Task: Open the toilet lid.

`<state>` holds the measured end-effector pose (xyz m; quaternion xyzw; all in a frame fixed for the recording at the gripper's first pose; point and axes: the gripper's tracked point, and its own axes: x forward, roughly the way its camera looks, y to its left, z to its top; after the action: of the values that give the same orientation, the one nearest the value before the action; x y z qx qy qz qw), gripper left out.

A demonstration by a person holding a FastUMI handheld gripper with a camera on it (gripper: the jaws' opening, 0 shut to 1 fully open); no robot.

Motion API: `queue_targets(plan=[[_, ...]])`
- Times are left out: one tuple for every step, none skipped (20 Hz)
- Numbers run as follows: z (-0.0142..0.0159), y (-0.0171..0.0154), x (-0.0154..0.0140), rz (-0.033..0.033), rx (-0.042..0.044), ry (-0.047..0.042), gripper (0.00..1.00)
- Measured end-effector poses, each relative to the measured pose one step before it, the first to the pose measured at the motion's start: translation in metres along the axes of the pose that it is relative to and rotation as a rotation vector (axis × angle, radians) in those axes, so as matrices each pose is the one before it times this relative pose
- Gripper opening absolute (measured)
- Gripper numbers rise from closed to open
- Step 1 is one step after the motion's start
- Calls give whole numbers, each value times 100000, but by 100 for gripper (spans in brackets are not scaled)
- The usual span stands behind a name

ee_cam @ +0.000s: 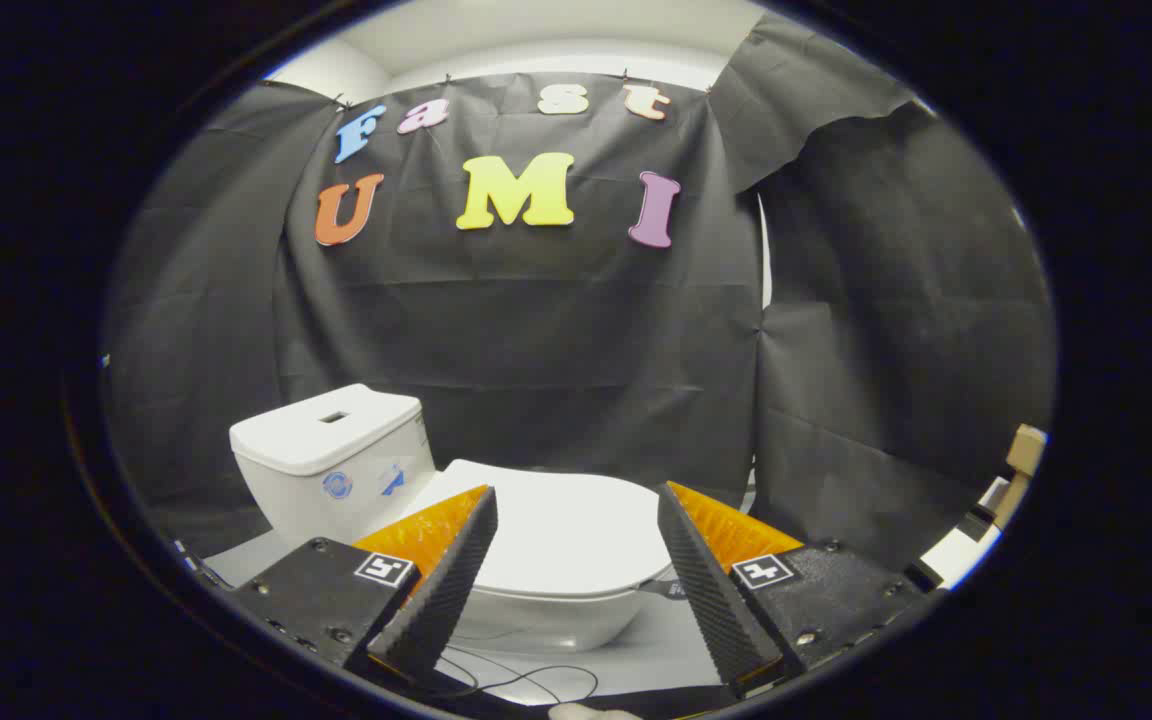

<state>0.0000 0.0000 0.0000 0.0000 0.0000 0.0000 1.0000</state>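
I hold the orange-and-black two-finger gripper [576, 560] with jaws spread wide and empty, framing the closed, smooth white plastic toilet lid [566, 530] just beyond them, apparently lined up to catch its front rim. The white ceramic cistern [331, 460] stands behind-left. Thin black cables [526, 680] lie on the floor below; nothing seems to block the approach.

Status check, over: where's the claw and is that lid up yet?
Claw open, holding nothing. Toilet lid down, just ahead of fingers. Cable on floor below, not blocking.
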Motion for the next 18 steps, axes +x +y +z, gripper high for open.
queue_targets(plan=[[76,67,3,246,180,-104,100],[59,-41,-89,-41,-28,-133,100],[80,-87,37,-155,83,-165,100],[14,3,150,160,109,-19,100],[90,62,78,183,-308,98,100],[-89,-79,89,-97,-274,7,100],[15,-96,42,-102,42,163,100],[-64,-58,52,-51,438,190,100],[68,5,38,125,412,160,100],[-58,-5,42,20,48,93,100],[43,-101,87,-285,2,-113,100],[46,-20,111,-73,167,47,100],[46,7,46,144,200,-81,100],[10,-16,133,140,-41,-112,100],[172,-120,255,-148,-38,-86,100],[5,-39,311,544,299,310,100],[50,251,321,2172,723,678,100],[100,63,399,1552,1041,347,100]])
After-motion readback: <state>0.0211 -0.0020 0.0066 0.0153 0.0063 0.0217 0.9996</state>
